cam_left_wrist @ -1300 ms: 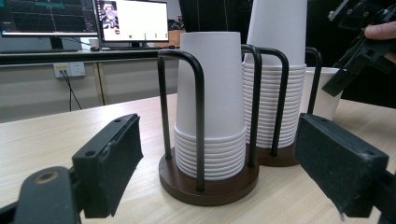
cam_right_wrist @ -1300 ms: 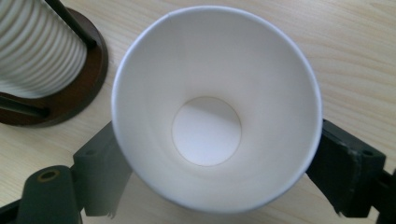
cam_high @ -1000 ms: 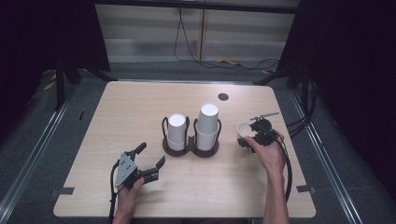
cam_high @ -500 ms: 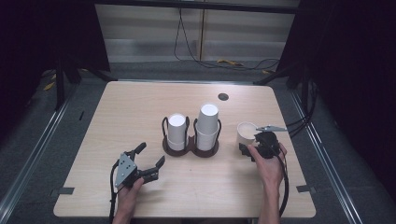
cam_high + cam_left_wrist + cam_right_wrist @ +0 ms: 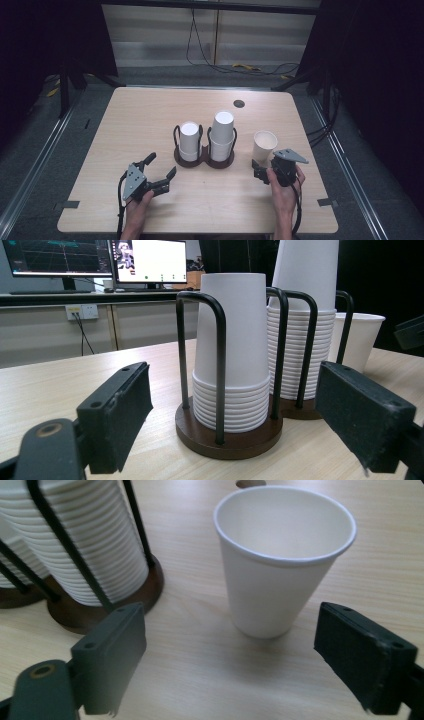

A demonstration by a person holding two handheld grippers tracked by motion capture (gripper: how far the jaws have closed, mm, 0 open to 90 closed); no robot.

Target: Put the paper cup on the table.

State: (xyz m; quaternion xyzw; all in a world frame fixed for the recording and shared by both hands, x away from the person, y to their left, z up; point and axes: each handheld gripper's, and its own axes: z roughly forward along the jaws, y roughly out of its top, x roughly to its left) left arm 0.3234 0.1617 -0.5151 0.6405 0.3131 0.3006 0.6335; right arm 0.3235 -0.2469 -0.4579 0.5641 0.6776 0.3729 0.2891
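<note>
While its jaws stand wide apart and hold nothing, the right tool (image 5: 264, 170) sits just near of the upright white paper cup (image 5: 264, 145), which stands on the pale wooden bench (image 5: 150, 115) right of the dark two-post cup holder (image 5: 204, 156) with its stacked white cups; bare bench lies between cup and right edge. At near left, the left tool (image 5: 159, 172) is also spread wide, empty, with open bench toward the holder

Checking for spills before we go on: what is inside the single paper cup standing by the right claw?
The paper cup stands upright and open, its visible inner wall bare and white. Its bottom is hidden by the near rim.
</note>
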